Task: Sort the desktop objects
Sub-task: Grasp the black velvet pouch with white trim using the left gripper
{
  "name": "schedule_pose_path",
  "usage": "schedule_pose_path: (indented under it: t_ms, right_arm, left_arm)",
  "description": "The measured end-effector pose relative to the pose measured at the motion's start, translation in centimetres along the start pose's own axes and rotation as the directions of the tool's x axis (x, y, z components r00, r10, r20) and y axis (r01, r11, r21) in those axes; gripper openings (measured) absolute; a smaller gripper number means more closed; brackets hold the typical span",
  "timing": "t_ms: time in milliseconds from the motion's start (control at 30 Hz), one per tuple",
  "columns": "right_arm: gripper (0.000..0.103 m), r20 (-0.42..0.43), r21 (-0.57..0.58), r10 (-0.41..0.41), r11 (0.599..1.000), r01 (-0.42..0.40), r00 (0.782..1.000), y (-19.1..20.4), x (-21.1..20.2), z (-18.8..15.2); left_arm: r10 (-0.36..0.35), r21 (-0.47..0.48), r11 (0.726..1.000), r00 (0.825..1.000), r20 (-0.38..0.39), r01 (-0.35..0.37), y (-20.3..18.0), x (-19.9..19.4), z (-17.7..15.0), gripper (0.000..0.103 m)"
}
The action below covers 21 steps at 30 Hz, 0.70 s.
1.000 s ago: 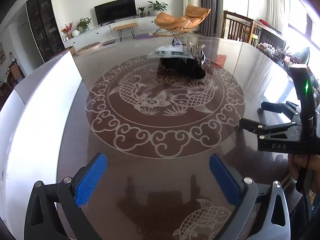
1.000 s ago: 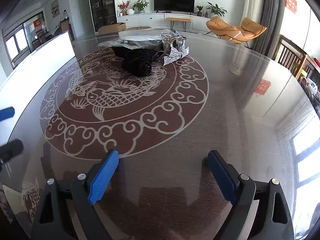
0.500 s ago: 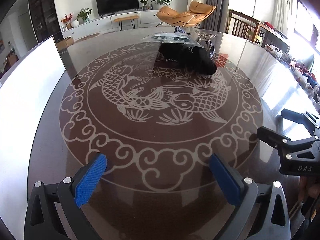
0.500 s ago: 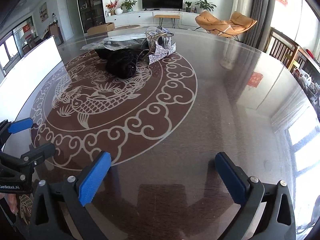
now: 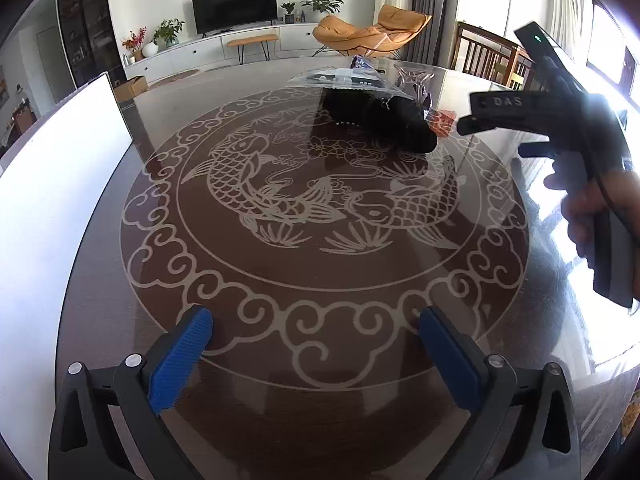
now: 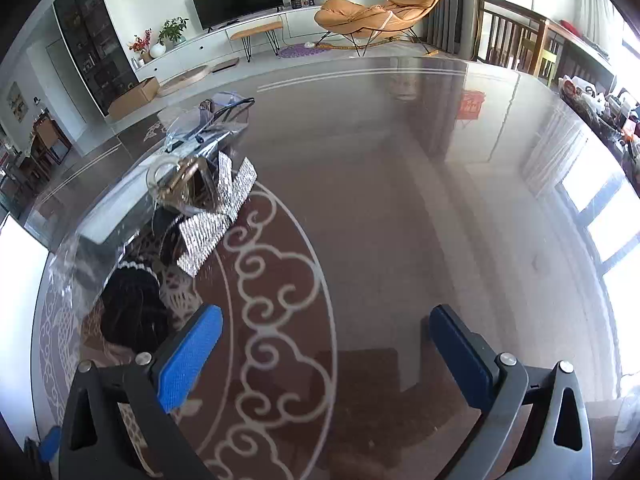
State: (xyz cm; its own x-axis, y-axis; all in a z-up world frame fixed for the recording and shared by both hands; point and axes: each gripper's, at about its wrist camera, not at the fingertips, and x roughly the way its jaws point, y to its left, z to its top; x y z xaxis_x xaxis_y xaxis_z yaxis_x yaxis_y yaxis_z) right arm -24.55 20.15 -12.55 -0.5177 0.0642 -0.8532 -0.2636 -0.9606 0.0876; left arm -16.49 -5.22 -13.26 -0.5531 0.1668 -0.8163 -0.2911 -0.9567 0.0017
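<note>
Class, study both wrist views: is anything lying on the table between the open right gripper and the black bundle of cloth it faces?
Nothing visible does. The right gripper is open and empty, with only bare patterned table under its jaws. The black bundle lies just beyond its left finger. The shiny silver item sits behind the bundle, not in the way.

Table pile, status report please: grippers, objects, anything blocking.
Left gripper open, empty. Right gripper open, empty, beside the black bundle. Silver piece and clear bags untouched behind it. Nothing in the way.

Cluttered carp-patterned table [image 5: 320, 280]
</note>
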Motion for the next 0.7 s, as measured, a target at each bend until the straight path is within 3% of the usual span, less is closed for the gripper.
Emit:
schedule_pose_path:
  t_ms: [100,167,200,267,300,367,433,533,700]
  right_arm:
    - [0.103,0.030,-0.098,-0.026,0.995,0.029,0.999,3.4,0.2,0.6]
    - [0.103,0.037,-0.162,0.044,0.986,-0.038,0.998,5.7,-0.1,0.1]
    - [0.102,0.027,-0.197,0.136,0.972,-0.128,0.990,6.8,-0.4,-0.4]
    - [0.100,-0.030,-0.262,0.346,0.903,-0.341,0.938,8.5,-1.5,-1.7]
    - [0.099,-0.046,-0.284,0.409,0.869,-0.405,0.911,8.9,-2.3,-2.3]
    - [0.099,-0.021,-0.296,0.458,0.846,-0.443,0.889,8.4,-4.1,-3.2]
    - [0.100,-0.003,-0.293,0.426,0.865,-0.408,0.905,6.8,-5.0,-4.0]
    - [0.100,0.021,-0.337,0.276,0.907,-0.253,0.961,4.7,-5.6,-5.2]
    - [0.100,0.009,-0.352,0.175,0.922,-0.161,0.984,0.7,-5.8,-8.3]
  left_arm:
    - [0.000,0.000,1.000,1.000,0.000,0.000,0.0,0.0,0.0,0.103]
    - [0.000,0.000,1.000,1.000,0.000,0.000,0.0,0.0,0.0,0.103]
    - [0.000,0.000,1.000,1.000,0.000,0.000,0.0,0.0,0.0,0.103]
    - [0.000,0.000,1.000,1.000,0.000,0.000,0.0,0.0,0.0,0.103]
    - [0.000,0.000,1.000,1.000,0.000,0.000,0.0,0.0,0.0,0.103]
    - [0.000,0.000,1.000,1.000,0.000,0.000,0.0,0.0,0.0,0.103]
    - [0.000,0.000,1.000,1.000,0.000,0.000,0.0,0.0,0.0,0.103]
    - [0.000,0.000,1.000,1.000,0.000,0.000,0.0,0.0,0.0,0.103]
    - [0.000,0.000,1.000,1.000,-0.001,0.000,0.1,0.0,0.1,0.103]
